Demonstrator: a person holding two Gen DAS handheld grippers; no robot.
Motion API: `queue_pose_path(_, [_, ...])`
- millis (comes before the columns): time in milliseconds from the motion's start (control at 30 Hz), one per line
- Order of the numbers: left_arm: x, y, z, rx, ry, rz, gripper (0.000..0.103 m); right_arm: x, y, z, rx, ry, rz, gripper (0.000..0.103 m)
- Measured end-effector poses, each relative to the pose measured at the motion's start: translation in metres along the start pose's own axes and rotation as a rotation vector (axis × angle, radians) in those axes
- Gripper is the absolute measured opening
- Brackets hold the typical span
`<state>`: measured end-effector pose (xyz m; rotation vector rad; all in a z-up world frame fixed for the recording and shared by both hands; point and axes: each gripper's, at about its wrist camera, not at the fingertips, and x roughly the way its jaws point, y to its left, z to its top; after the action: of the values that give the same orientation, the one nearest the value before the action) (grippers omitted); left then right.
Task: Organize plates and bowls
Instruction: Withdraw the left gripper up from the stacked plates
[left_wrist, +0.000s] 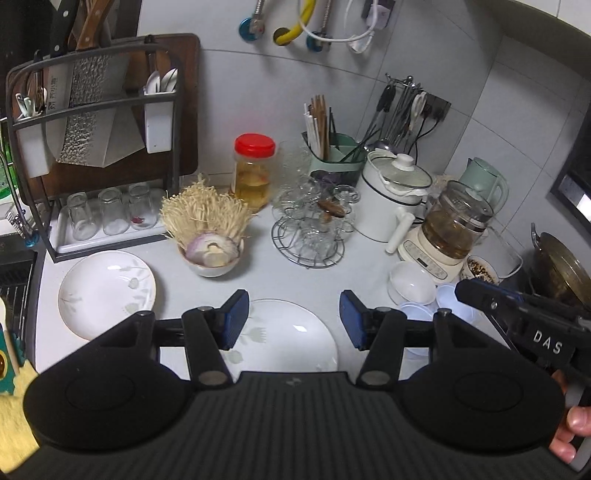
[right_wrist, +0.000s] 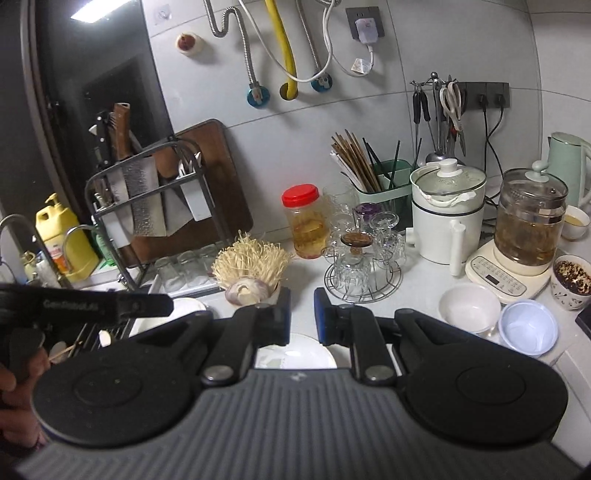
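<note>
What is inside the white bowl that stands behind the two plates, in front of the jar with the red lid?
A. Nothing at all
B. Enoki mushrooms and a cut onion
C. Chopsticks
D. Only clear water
B: the white bowl holds a pale bunch of enoki mushrooms and a cut purple onion; the right wrist view shows the same.

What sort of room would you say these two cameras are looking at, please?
Most likely a home kitchen counter by a sink. A knife rack holds a cleaver against a cutting board, a holder of chopsticks stands by the tiled wall, and white plates and bowls lie on the worktop.
</note>
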<state>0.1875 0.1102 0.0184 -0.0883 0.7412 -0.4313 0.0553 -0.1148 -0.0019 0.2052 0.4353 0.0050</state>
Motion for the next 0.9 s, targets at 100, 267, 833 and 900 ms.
queue_pose_path(100, [-0.006,-0.018,-0.009,-0.009,-0.011,0.007,0.060,-0.012,-0.011,-0.005,0.021,0.007,0.037,0.017])
queue_pose_path(267, [-0.008,-0.033,-0.024,-0.042,-0.001,0.031,0.060,-0.021,-0.019,-0.016,-0.012,0.019,0.075,0.017])
queue_pose_path(833, [-0.031,-0.072,-0.094,-0.115,0.009,0.125,0.060,-0.053,-0.032,-0.047,-0.092,0.085,0.181,0.017])
queue_pose_path(900, [-0.033,-0.074,-0.103,-0.124,0.014,0.138,0.060,-0.057,-0.032,-0.052,-0.096,0.090,0.187,0.017])
